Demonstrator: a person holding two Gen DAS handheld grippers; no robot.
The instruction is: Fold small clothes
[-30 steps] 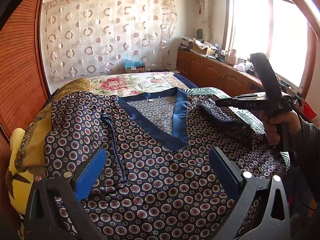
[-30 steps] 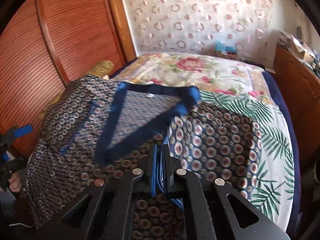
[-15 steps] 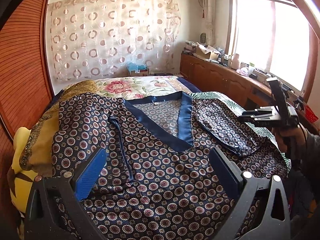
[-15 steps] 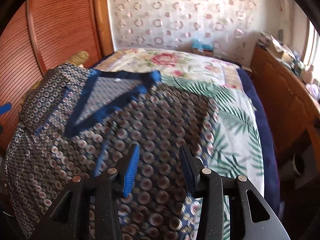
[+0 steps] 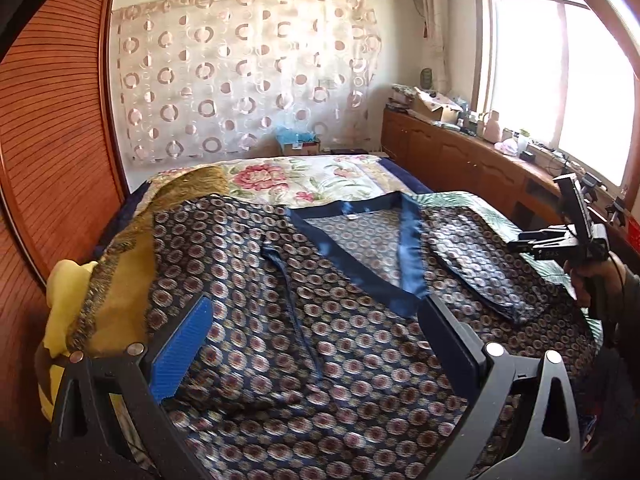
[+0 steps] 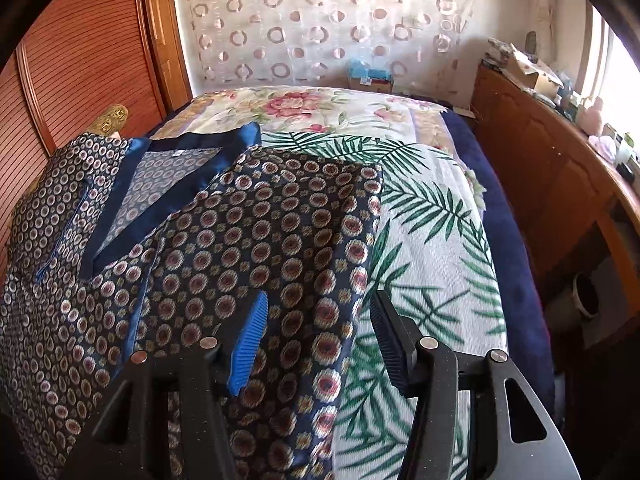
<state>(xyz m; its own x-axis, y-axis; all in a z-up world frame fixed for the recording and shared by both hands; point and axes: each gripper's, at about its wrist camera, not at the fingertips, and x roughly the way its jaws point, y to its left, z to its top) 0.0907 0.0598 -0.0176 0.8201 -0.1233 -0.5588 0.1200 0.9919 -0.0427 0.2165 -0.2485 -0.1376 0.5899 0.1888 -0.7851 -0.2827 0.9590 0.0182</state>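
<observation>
A dark blue shirt (image 5: 340, 344) with round flower prints and a plain blue V-neck band (image 5: 404, 252) lies spread on the bed. Its right sleeve (image 5: 476, 272) lies folded in over the body. It also shows in the right wrist view (image 6: 248, 240). My left gripper (image 5: 316, 340) is open and empty above the shirt's lower front. My right gripper (image 6: 320, 336) is open and empty above the shirt's right edge; it shows in the left wrist view (image 5: 560, 240) held off the bed's right side.
The bed has a floral cover (image 5: 280, 180) and a palm-leaf sheet (image 6: 432, 216). A gold cushion (image 5: 124, 280) and yellow cloth (image 5: 64, 308) lie at the left. A wooden wardrobe (image 5: 48, 140) stands left, a wooden cabinet (image 5: 460, 156) with clutter right.
My right gripper opened, let go of the sleeve it had carried over the shirt body, and drew back to the right. My left gripper stayed open and rose a little.
</observation>
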